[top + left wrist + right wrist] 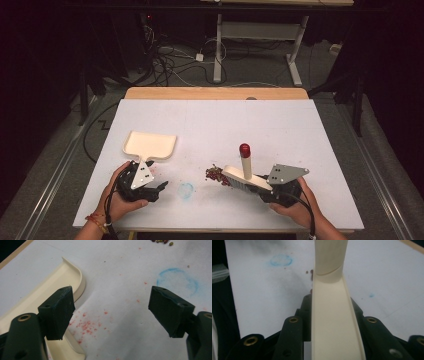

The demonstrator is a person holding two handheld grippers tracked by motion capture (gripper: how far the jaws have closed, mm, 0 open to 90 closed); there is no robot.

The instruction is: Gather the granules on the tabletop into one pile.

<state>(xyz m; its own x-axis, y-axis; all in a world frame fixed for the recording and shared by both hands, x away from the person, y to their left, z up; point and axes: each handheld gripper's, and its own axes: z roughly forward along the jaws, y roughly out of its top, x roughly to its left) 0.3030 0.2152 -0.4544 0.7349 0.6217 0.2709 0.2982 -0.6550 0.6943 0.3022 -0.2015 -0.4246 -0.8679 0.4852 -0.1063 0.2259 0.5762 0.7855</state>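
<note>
Right gripper [262, 189] pinches one cream brush [244, 175], beside one bean pile [215, 173]. Left gripper [162, 187], jaws spread, holds nothing; one cream dustpan [149, 145] lies just beyond on white tabletop [280, 130].

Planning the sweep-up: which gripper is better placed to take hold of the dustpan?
Left. The left gripper is open beside the dustpan, its jaws empty. The right gripper is shut on the brush near the beans.

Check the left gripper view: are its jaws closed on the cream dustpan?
No, the left gripper has its jaws spread wide with bare table between them, and the dustpan lies off to one side, ungripped.
</note>
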